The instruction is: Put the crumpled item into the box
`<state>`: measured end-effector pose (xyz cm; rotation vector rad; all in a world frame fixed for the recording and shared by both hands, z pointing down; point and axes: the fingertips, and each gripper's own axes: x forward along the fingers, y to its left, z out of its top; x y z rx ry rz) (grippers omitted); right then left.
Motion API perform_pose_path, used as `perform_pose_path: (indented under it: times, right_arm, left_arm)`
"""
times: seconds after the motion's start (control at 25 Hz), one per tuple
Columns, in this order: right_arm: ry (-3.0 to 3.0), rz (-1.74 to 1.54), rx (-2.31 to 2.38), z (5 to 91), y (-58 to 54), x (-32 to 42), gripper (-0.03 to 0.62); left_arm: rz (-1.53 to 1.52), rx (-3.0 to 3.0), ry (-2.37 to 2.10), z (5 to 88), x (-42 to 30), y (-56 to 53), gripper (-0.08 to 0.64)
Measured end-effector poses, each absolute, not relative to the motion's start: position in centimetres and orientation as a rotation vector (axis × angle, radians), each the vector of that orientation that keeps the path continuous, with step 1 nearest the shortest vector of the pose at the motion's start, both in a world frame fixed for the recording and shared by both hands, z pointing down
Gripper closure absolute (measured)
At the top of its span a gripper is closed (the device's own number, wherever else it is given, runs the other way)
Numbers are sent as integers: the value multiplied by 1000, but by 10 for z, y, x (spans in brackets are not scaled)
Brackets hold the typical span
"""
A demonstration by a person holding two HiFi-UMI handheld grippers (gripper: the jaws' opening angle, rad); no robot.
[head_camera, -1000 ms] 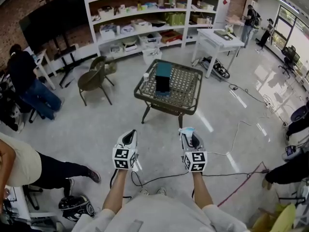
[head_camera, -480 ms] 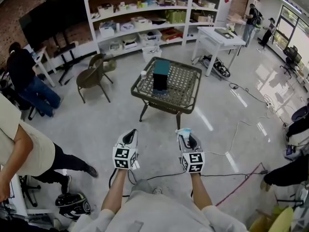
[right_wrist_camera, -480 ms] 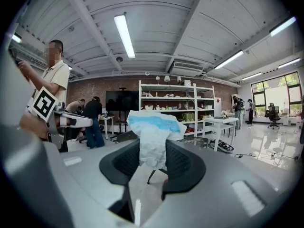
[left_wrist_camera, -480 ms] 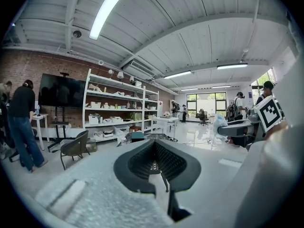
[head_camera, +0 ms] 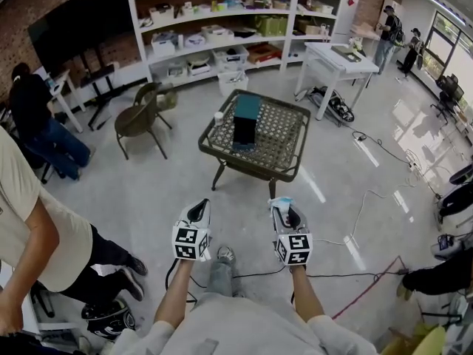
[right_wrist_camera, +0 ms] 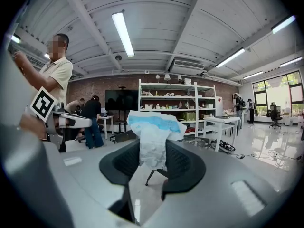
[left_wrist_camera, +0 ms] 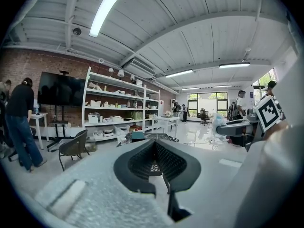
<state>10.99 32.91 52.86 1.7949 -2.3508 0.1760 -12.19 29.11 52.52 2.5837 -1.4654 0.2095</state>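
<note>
Crumpled item point(right_wrist_camera: 153, 144), white with a blue patch, is pinched between the right gripper point(right_wrist_camera: 153, 167) jaws. It sticks up above the pads. Jaws are narrow and closed on it. Left gripper point(left_wrist_camera: 156, 163) has its jaws apart with nothing between them; only floor and the far table show through the gap. In the head view both grippers are held side by side, low in front of the person's body and over bare floor.

Box point(head_camera: 245, 120), dark with a teal top, stands upright on the low woven table point(head_camera: 284, 135), ahead of both grippers and well apart from them. The item is nowhere near the box. A small white thing point(head_camera: 219, 116) is just beside the box on its left, possibly a bottle but too small to tell.

Chair point(head_camera: 142, 120) stands left of the table. White shelving point(head_camera: 222, 28) runs along the brick wall behind. A white desk point(head_camera: 336, 61) is to the right. A person in a beige top point(head_camera: 29, 220) is at the left edge. A cable point(head_camera: 244, 274) lies on the floor by the wearer's feet.
</note>
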Motion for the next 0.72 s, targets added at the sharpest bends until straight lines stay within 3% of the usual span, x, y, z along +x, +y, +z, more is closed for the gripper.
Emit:
perform_pose_path:
  times: [0.72]
  right_arm:
    - [-2286, 161, 1832, 527, 125, 128, 457]
  left_arm:
    - [176, 2610, -1371, 531, -96, 73, 555]
